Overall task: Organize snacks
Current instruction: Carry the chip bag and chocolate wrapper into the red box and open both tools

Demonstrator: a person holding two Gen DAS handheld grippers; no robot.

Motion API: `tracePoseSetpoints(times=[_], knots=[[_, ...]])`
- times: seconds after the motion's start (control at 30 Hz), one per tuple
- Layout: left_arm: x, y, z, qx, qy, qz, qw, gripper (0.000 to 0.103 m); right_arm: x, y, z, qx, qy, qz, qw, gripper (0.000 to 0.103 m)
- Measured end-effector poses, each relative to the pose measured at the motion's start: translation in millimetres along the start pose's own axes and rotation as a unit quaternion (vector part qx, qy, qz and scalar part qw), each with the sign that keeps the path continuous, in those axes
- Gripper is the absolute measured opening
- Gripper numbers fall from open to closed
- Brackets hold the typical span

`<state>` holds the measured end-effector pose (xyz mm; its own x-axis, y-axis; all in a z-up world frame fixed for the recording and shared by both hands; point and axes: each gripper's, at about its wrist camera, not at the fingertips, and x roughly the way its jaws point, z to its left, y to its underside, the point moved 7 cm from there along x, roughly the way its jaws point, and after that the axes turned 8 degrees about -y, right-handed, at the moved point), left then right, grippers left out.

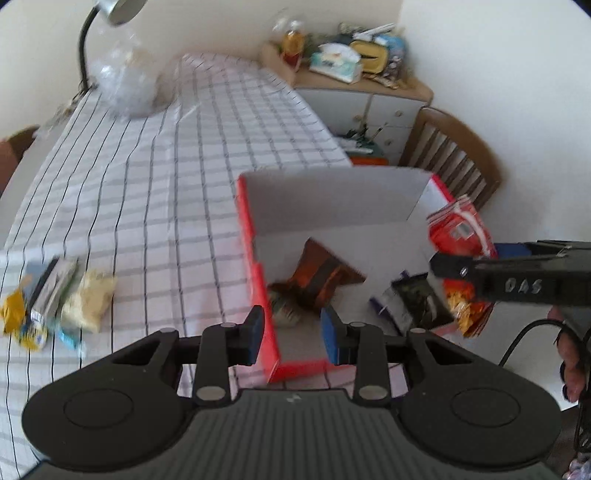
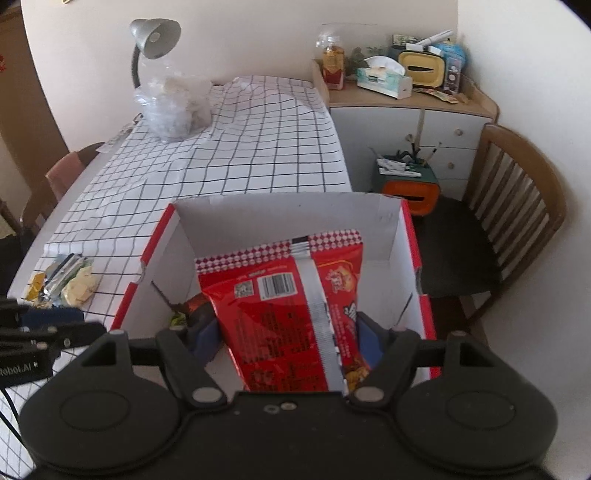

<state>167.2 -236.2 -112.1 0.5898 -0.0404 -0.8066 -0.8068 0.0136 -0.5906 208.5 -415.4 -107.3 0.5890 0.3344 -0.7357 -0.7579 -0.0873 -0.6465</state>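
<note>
A red cardboard box (image 1: pixel 255 258) with a white inside stands at the table's near right corner; it also shows in the right wrist view (image 2: pixel 410 236). In it lie a dark orange snack bag (image 1: pixel 321 273) and a dark packet (image 1: pixel 417 302). My right gripper (image 2: pixel 286 336) is shut on a red snack bag (image 2: pixel 280 306) and holds it over the box; the bag also shows in the left wrist view (image 1: pixel 461 229). My left gripper (image 1: pixel 293 332) is open and empty, straddling the box's near left wall. Several small snack packets (image 1: pixel 55 299) lie on the checked cloth at the left.
A clear bag of snacks (image 2: pixel 173 103) and a grey desk lamp (image 2: pixel 155 33) stand at the table's far end. A cluttered cabinet (image 2: pixel 406 103) stands at the back right. A wooden chair (image 2: pixel 517 206) is right of the box. An orange and green container (image 2: pixel 410 184) stands on the chair's seat.
</note>
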Motion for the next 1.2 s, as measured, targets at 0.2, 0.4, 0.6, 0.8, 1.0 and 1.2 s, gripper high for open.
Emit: tracePoseSetpoints(times=[0.2, 0.4, 0.6, 0.8, 1.0, 1.2], knots=[[16, 36, 23, -0.029, -0.022, 0.046, 0.9983, 0.061, 3, 3, 14, -0.017, -0.035, 0.0, 0.999, 0.074], [54, 71, 11, -0.018, -0.019, 0.098, 0.9949, 0.077, 11, 7, 29, -0.035, -0.052, 0.005, 0.998, 0.074], [77, 91, -5, -0.01, -0.019, 0.106, 0.9941, 0.076, 12, 9, 30, -0.044, -0.051, 0.008, 0.998, 0.074], [86, 95, -4, -0.003, -0.036, 0.104, 0.9939, 0.045, 13, 10, 31, -0.049, -0.048, 0.009, 0.998, 0.074], [87, 97, -1, 0.0, -0.038, 0.093, 0.995, 0.028, 13, 10, 31, -0.049, -0.048, 0.009, 0.998, 0.074], [79, 96, 6, -0.014, -0.039, 0.082, 0.9958, 0.025, 12, 11, 28, -0.046, -0.046, 0.007, 0.998, 0.074]])
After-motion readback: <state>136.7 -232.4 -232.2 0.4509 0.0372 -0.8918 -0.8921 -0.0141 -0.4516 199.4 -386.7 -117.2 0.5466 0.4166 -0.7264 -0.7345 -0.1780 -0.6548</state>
